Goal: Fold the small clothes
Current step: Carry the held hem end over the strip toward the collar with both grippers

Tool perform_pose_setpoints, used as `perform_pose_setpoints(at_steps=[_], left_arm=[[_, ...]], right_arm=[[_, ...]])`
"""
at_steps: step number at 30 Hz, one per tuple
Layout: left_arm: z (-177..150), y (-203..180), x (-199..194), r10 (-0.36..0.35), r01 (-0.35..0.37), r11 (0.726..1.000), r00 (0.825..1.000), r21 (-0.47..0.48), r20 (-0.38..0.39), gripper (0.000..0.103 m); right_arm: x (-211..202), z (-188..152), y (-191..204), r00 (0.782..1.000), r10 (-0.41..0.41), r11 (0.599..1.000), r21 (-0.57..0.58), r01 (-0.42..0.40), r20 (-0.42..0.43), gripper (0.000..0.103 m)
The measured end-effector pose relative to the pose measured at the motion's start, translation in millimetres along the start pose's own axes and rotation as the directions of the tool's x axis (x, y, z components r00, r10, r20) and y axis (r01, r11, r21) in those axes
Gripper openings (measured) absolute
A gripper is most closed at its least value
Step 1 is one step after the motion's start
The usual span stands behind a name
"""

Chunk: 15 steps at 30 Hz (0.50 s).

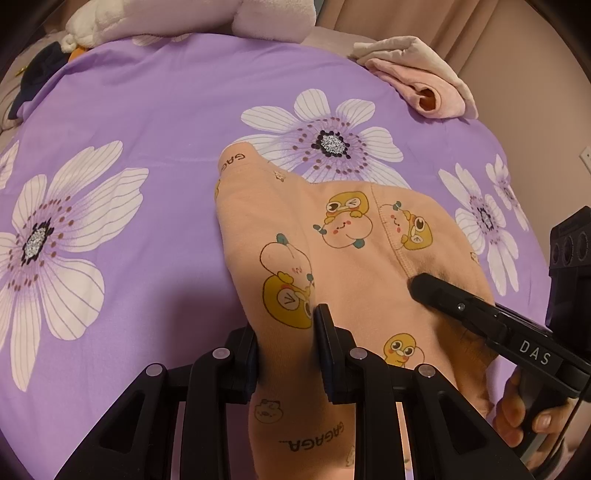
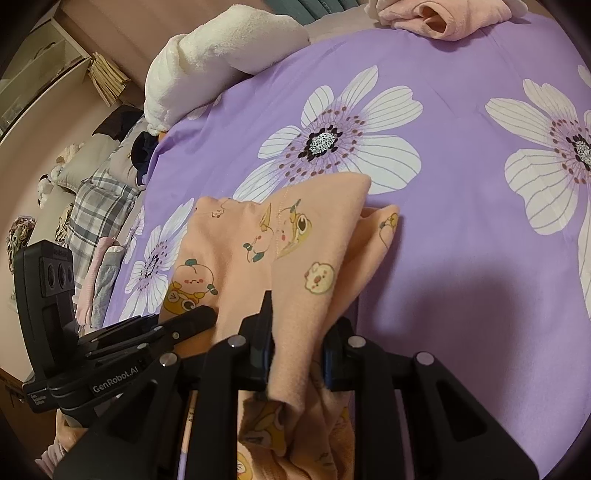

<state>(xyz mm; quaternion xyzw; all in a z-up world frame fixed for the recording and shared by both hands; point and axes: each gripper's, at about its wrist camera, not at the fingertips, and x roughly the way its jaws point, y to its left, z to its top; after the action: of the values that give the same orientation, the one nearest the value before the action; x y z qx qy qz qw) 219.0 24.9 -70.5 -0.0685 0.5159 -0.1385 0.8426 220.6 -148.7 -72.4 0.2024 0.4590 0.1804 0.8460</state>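
Close in front of us, our left gripper (image 1: pixel 286 354) has its two black fingers pressed on a fold of a peach-coloured garment (image 1: pixel 354 251), a small piece of clothing printed with yellow cartoon frogs and round pink faces. The cloth runs between the fingers and hangs down beneath them, where printed lettering shows. Just beyond the fingertips the garment spreads forward and to the right across a purple bedsheet (image 1: pixel 155 110) patterned with large white flowers.

To the right of that tool, our right gripper (image 1: pixel 428 286) reaches in with its tip touching the garment near a stitched seam; a hand (image 1: pixel 517 410) holds its handle at the lower right. From the right wrist view, our right gripper (image 2: pixel 299 347) is clamped on a bunched fold of the same garment (image 2: pixel 258 243), with fabric pinched between the fingers and more gathered below them. The left gripper (image 2: pixel 192 319) lies just to its left, resting against the cloth.

Farther ahead, at the far edge of the bed, a folded pale pink garment (image 1: pixel 424 81) lies to the right, well apart from the peach one. A white and lilac plush toy (image 1: pixel 192 18) sits at the far left edge. Beyond the left side of the bed, the right wrist view shows a plaid cloth (image 2: pixel 99 206).
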Motion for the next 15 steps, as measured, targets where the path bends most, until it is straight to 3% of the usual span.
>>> perform_pose_setpoints(at_steps=[15], left_arm=[[0.0, 0.4, 1.3, 0.001, -0.001, 1.000, 1.000, -0.001, 0.000, 0.023]], right_arm=[[2.7, -1.8, -4.6, 1.000, -0.002, 1.000, 0.015, 0.002, -0.005, 0.024]])
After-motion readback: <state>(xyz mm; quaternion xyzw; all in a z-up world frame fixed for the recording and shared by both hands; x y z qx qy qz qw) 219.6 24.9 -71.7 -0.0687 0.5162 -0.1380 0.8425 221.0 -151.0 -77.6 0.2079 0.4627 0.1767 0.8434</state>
